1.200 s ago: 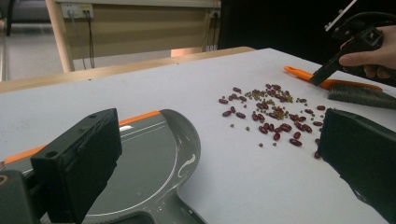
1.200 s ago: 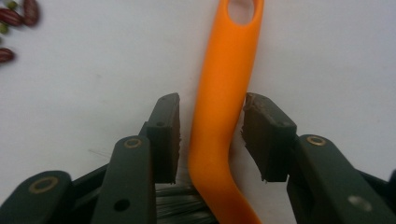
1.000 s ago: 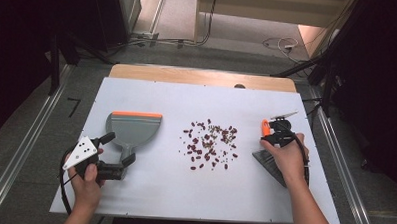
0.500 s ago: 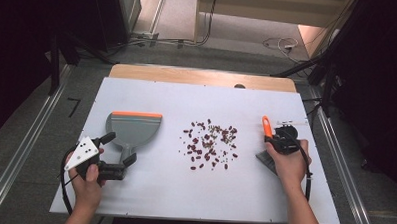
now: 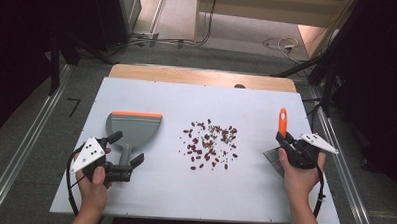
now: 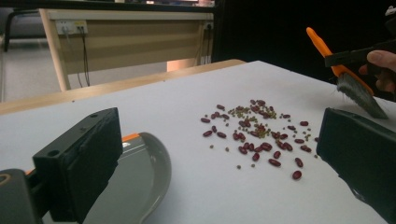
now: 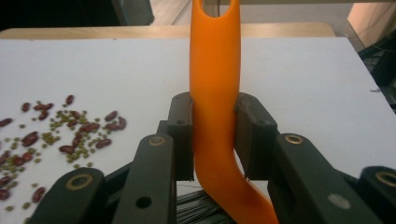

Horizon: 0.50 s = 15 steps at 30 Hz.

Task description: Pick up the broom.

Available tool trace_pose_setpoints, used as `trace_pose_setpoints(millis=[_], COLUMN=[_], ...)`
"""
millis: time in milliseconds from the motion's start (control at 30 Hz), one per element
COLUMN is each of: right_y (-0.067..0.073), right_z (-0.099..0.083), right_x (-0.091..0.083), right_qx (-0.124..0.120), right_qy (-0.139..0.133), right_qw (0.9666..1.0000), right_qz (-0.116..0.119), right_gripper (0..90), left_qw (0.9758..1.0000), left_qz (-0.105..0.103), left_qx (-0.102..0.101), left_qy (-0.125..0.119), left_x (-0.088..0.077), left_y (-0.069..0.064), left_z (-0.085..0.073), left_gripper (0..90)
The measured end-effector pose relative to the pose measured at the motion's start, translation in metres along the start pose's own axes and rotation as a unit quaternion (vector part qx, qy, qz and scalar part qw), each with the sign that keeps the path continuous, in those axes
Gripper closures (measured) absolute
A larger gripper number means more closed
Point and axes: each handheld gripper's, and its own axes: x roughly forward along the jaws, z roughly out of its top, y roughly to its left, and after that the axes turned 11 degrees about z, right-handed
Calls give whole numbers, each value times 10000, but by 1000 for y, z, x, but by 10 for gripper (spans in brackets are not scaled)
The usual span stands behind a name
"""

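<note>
A grey dustpan (image 5: pixel 134 127) with an orange lip lies on the white board's left half, its handle toward me. My left gripper (image 5: pixel 126 148) is open, one jaw on each side of that handle, pads apart from it. In the left gripper view the dustpan (image 6: pixel 140 177) sits low behind the left jaw. Red and green beans (image 5: pixel 210 142) are scattered mid-board. My right gripper (image 5: pixel 285 139) is shut on the orange handle of a brush (image 5: pixel 283 120), its dark bristles (image 5: pixel 272 157) near the hand. The right gripper view shows the handle (image 7: pixel 215 93) clamped upright between the pads.
The white board (image 5: pixel 162 95) rests on a wooden table whose far edge (image 5: pixel 198 74) shows behind it. Metal rails run along both sides on the floor. Cables lie on the floor beyond the table. Bare board separates the beans (image 6: pixel 257 135) from each tool.
The right hand has moved right with the brush, and the orange handle has swung from pointing left to pointing away from me. The left hand has edged slightly right.
</note>
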Motion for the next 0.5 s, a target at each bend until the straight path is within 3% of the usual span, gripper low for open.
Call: trace_pose_setpoints(millis=[133,267,367,500], right_y=[4,8,12,19], right_z=[3,6,9,17], right_x=[-11,-18,-24,-31], right_qx=[115,64,58,51], right_qy=[-334,-505,-682,-935], right_qw=[9993,9985,9975,9953], right_qz=[102,180,169,237], right_gripper=[682,683,683,683], left_qw=[9997,9989,9991,9985], left_qz=[-227,-453,-403,-533], left_qx=[1,-28,-96,-99], left_qy=[-45,-119,-99,-35], left_x=[3,5,8,16], left_y=[-13,-24,-31,-39], left_z=[11,23,28,32], left_gripper=[25,25,44,48])
